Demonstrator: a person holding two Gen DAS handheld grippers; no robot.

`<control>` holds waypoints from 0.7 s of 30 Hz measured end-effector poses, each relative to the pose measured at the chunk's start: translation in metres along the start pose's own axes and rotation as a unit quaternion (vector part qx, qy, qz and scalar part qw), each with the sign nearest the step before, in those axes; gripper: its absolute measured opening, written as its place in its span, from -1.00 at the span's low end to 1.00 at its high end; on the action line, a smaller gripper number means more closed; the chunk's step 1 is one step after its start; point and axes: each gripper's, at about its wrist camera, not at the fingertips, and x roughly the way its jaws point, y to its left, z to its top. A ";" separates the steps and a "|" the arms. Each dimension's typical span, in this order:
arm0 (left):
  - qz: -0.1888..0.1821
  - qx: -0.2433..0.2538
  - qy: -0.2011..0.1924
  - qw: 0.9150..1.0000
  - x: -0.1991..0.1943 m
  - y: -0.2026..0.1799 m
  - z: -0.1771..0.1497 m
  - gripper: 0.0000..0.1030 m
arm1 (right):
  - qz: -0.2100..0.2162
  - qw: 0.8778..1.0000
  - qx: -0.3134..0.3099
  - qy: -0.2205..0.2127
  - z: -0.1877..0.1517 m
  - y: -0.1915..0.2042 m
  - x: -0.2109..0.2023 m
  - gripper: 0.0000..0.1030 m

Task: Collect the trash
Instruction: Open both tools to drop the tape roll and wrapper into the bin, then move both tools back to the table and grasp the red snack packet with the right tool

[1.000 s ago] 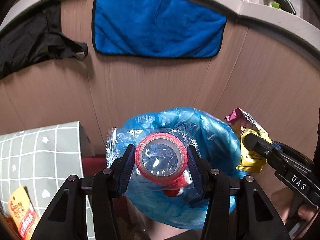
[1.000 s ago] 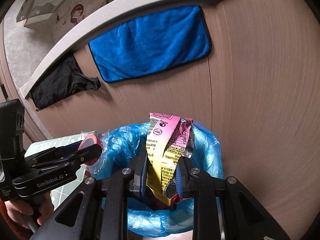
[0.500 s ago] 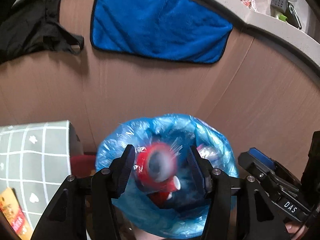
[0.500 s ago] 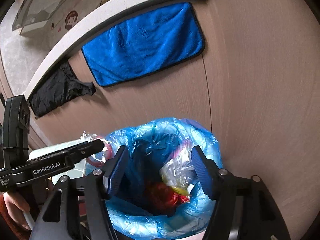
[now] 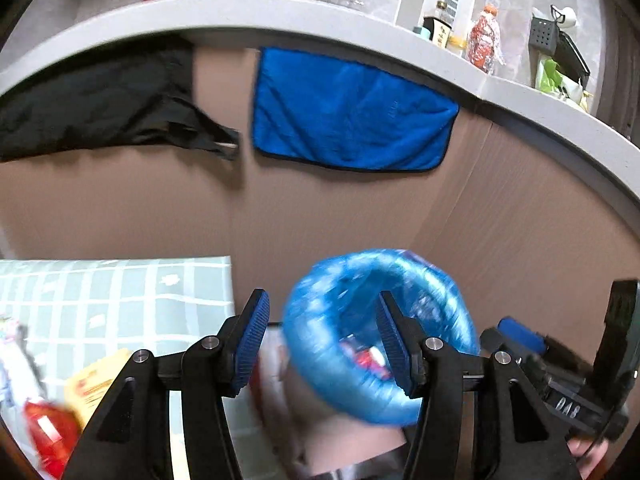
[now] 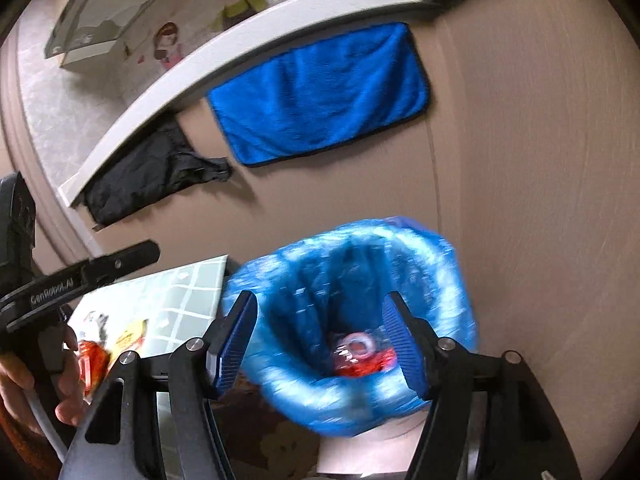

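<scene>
Both grippers, left [image 5: 320, 344] and right [image 6: 320, 344], are released and empty above the blue-lined bin [image 6: 440, 264]; the right jaws have just opened. Dropped trash [image 6: 362, 354] lies inside. Next comes grasping the wrappers [image 5: 94, 380] on the desk [image 5: 120, 288].

Empty right tongs [image 6: 320, 340] gape over the blue-lined bin [image 6: 448, 280]

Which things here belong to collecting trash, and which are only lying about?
Job:
blue-lined bin
bagged red tape roll inside the bin
packets on the grid-pattern table

Lying about:
blue cloth
black garment
bottles on counter
</scene>
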 end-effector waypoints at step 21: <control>0.188 -0.134 -0.027 0.973 -0.193 0.206 -0.136 0.08 | 0.174 0.959 -0.175 0.139 -0.112 0.220 0.014 0.22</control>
